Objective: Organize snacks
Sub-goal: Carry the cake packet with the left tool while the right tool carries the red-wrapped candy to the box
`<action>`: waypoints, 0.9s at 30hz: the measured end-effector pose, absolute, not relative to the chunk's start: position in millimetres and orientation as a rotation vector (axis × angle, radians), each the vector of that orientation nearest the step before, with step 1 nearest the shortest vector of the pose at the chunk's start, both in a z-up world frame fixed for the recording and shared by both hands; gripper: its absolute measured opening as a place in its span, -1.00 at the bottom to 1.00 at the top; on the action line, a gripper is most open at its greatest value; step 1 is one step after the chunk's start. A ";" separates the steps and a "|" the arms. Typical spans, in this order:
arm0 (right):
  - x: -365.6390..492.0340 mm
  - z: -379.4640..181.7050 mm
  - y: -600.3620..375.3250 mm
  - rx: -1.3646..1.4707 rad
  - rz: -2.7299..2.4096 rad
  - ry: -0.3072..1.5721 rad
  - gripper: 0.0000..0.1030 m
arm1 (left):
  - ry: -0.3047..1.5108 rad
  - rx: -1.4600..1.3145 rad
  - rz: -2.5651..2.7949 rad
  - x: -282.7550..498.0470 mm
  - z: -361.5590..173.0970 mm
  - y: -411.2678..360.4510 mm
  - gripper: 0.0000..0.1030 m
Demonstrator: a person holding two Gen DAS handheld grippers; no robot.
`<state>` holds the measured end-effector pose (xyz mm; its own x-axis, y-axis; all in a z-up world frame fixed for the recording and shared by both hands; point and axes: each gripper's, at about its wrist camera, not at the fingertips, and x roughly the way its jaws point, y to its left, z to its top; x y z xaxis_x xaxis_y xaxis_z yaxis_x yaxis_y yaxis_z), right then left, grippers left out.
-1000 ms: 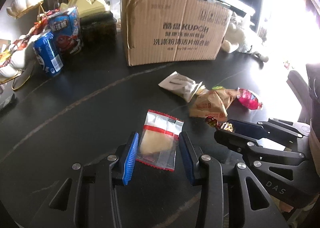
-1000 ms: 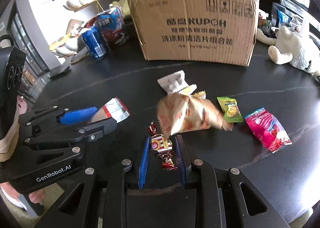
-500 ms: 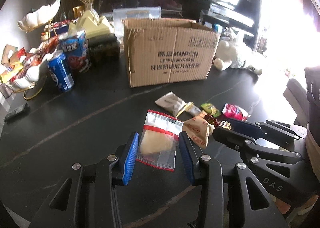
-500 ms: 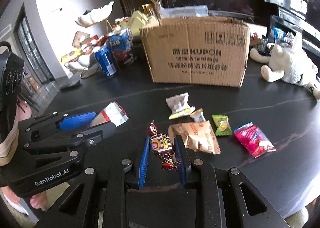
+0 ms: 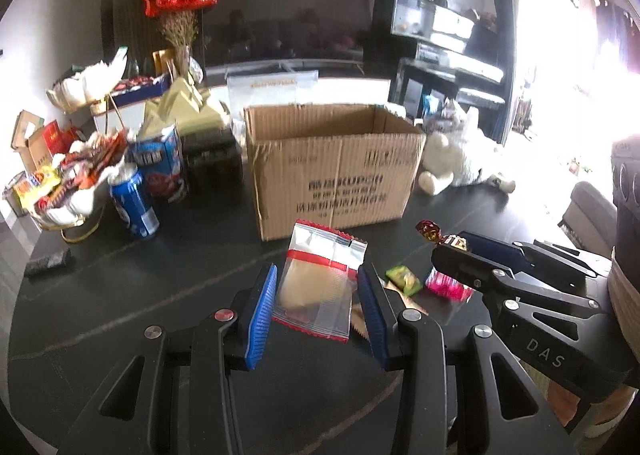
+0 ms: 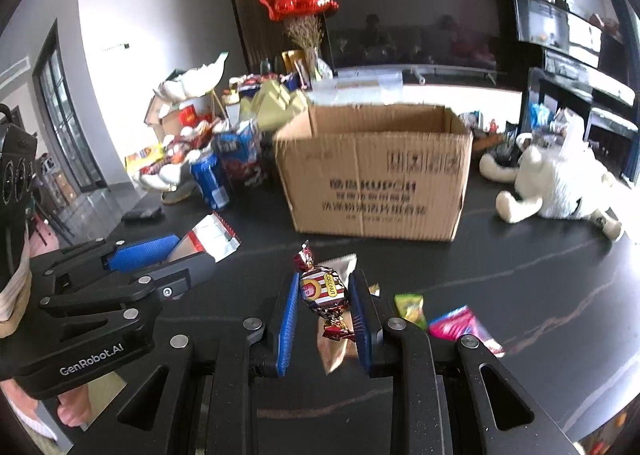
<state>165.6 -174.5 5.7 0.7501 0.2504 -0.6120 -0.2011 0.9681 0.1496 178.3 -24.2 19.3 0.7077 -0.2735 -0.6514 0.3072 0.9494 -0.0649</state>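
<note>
While my left gripper pinches the clear cracker packet and my right gripper clamps the striped candy, both short of the open cardboard box, the slick packet risks slipping out.

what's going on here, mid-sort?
A person holds a pair of tongs in each hand over a dark table. The left tongs grip a clear red-trimmed snack packet; the right tongs grip a striped wrapped candy. Both are held in the air in front of an open cardboard box. A green candy and a pink packet lie on the table.
</note>
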 end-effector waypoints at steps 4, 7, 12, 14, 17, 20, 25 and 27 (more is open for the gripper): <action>172.8 18.6 -180.3 0.079 0.248 0.654 -0.49 | 0.675 0.051 -0.317 182.4 36.2 -28.6 -0.21; 178.6 27.4 -183.8 0.079 0.246 0.635 -0.49 | 0.648 0.052 -0.312 188.9 48.4 -31.6 -0.21; 188.3 43.7 -189.3 0.080 0.245 0.602 -0.49 | 0.610 0.057 -0.311 199.8 68.6 -37.5 -0.21; 193.6 50.7 -193.1 0.084 0.243 0.590 -0.49 | 0.598 0.057 -0.312 205.3 76.7 -40.2 -0.21; 200.1 59.7 -196.7 0.084 0.239 0.574 -0.49 | 0.589 0.058 -0.319 213.9 85.7 -44.8 -0.21; 209.7 67.8 -199.6 0.080 0.240 0.562 -0.49 | 0.589 0.057 -0.317 225.5 90.8 -48.1 -0.21; 226.6 75.2 -203.1 0.070 0.238 0.549 -0.49 | 0.601 0.050 -0.317 246.7 94.9 -52.3 -0.21; 236.8 78.3 -205.9 0.071 0.239 0.547 -0.49 | 0.608 0.049 -0.316 257.4 95.0 -54.9 -0.21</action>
